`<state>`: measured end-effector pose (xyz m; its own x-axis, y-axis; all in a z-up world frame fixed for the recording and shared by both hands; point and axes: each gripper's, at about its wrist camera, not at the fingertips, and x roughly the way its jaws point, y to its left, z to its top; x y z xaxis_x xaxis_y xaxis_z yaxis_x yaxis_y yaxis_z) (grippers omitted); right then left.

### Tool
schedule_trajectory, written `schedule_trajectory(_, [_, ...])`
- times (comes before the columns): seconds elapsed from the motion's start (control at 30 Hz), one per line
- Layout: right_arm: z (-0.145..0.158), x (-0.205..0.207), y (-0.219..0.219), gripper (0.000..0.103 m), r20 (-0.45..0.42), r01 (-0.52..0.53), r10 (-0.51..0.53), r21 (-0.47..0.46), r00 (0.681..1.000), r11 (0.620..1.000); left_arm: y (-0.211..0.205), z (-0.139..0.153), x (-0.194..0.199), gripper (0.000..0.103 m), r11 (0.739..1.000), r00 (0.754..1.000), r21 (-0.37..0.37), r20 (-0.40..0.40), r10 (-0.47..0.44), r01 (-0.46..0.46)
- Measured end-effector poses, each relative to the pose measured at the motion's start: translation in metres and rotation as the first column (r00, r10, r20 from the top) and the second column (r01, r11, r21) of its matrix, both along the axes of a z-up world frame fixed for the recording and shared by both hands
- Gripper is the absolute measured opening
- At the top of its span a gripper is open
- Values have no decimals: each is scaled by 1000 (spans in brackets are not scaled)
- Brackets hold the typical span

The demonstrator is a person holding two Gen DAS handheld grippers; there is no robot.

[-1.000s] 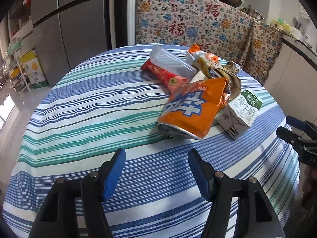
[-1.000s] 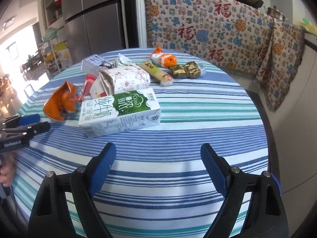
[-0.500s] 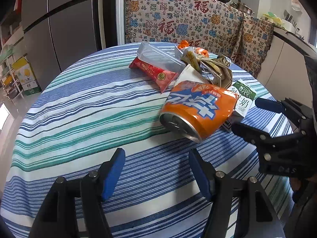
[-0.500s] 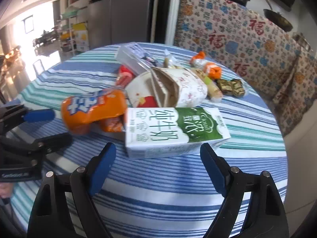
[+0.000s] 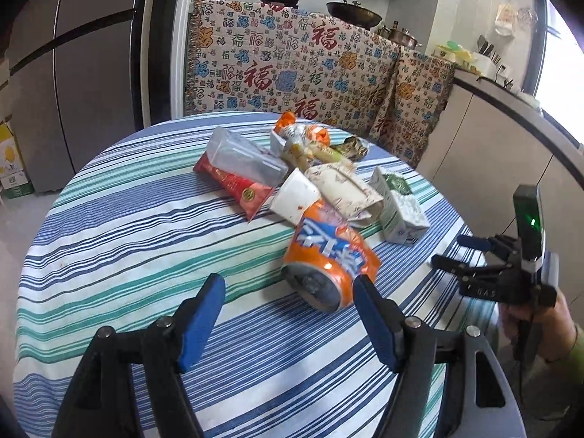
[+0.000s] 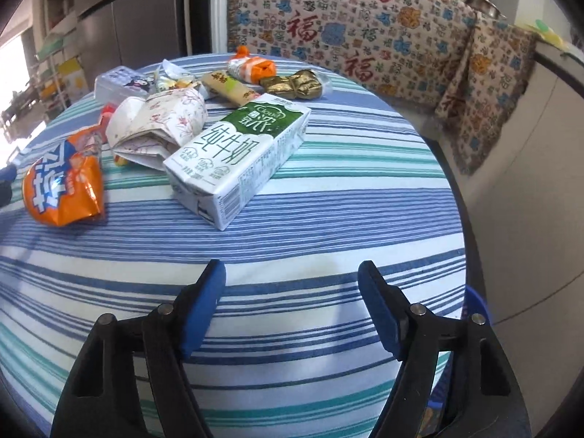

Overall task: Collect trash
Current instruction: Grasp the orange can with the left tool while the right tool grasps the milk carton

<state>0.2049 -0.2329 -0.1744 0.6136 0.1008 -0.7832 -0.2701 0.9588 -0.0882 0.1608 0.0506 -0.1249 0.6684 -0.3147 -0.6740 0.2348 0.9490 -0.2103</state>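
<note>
Between the wide-apart fingers of the left gripper [image 5: 284, 314] lies the crushed orange can [image 5: 328, 262] on the table [image 5: 127, 255], so grabbing is starting. Next, push forward and squeeze. Ahead of the right gripper [image 6: 292, 310], fingers apart and empty, sits the milk carton [image 6: 237, 157].

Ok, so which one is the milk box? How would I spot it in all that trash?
Look at the round table with the striped tablecloth and find the trash heap on it. The milk carton lies flat on the heap's near edge, beside the crumpled floral paper bag. It is the only neat rectangular box: white sides, green top, big Chinese characters.
</note>
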Motion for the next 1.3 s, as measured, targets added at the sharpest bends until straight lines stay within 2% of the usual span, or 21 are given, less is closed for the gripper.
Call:
schedule_trajectory(0.07, [3, -5, 8, 77, 19, -20, 20, 1, 1000, 1000, -2, 4, 14, 77, 997, 999, -66, -15, -33, 32])
schedule_trajectory(0.1, [6, -7, 12, 77, 33, -30, 29, 6, 999, 1000, -6, 3, 24, 80, 996, 998, -76, -38, -59, 56])
schedule_trajectory(0.2, [16, -11, 18, 77, 83, -44, 42, 17, 996, 999, -16, -19, 53, 80, 991, 981, -55, -147, -129, 122])
schedule_trajectory(0.27, [22, -11, 17, 77, 106, -39, 35, 33, 994, 999, -19, -37, 65, 80, 987, 960, -80, -232, -156, 141])
schedule_trajectory(0.3, [24, -10, 14, 78, 111, -31, 26, 43, 993, 999, -19, -39, 65, 76, 985, 959, -99, -229, -164, 144])
schedule_trajectory(0.37, [25, -7, 9, 78, 112, -12, 6, 56, 994, 998, -16, -34, 58, 61, 982, 969, -129, -188, -159, 136])
schedule_trajectory(0.43, [24, -2, 4, 78, 101, 3, -10, 69, 995, 998, -12, -28, 48, 60, 988, 983, -127, -150, -103, 84])
schedule_trajectory(0.5, [23, 3, 1, 78, 78, 18, -26, 106, 997, 994, -11, -23, 36, 60, 995, 993, -92, -114, -42, 32])
schedule_trajectory(0.57, [24, 11, 0, 79, 49, 30, -39, 172, 998, 985, -14, -18, 22, 60, 998, 996, -6, -69, 54, -55])
schedule_trajectory(0.63, [29, 19, 3, 86, 21, 45, -53, 260, 998, 964, -22, -13, 5, 60, 982, 988, 111, -3, 154, -152])
schedule_trajectory(0.7, [31, 26, 13, 93, -6, 49, -50, 335, 999, 941, -26, -14, -5, 60, 966, 977, 142, 22, 213, -214])
schedule_trajectory(0.77, [28, 36, 31, 93, -29, 51, -44, 296, 999, 954, -32, -17, -8, 60, 954, 967, 157, 23, 254, -254])
schedule_trajectory(0.83, [18, 46, 37, 92, -53, 96, -85, 259, 995, 961, -39, -19, -11, 60, 941, 959, 186, 41, 281, -284])
schedule_trajectory(0.87, [11, 49, 34, 79, -81, 115, -97, 262, 992, 958, -40, -19, -11, 60, 937, 957, 194, 46, 286, -289])
schedule_trajectory(0.9, [6, 53, 30, 59, -106, 126, -100, 270, 989, 954, -42, -19, -10, 60, 935, 956, 201, 51, 289, -293])
schedule_trajectory(0.93, [6, 52, 24, 56, -104, 139, -114, 274, 988, 952, -42, -19, -12, 60, 932, 955, 208, 58, 291, -296])
schedule_trajectory(1.1, [20, 28, 2, 54, -67, 85, -69, 272, 995, 959, -45, -16, -13, 60, 935, 954, 193, 67, 291, -298])
schedule_trajectory(1.23, [11, 5, -4, 55, -95, 8, 6, 146, 995, 989, -57, -17, -14, 60, 942, 961, 191, 54, 272, -277])
schedule_trajectory(1.3, [6, -1, -10, 59, -105, 2, 15, 160, 994, 987, -64, -19, -14, 60, 943, 963, 197, 51, 265, -270])
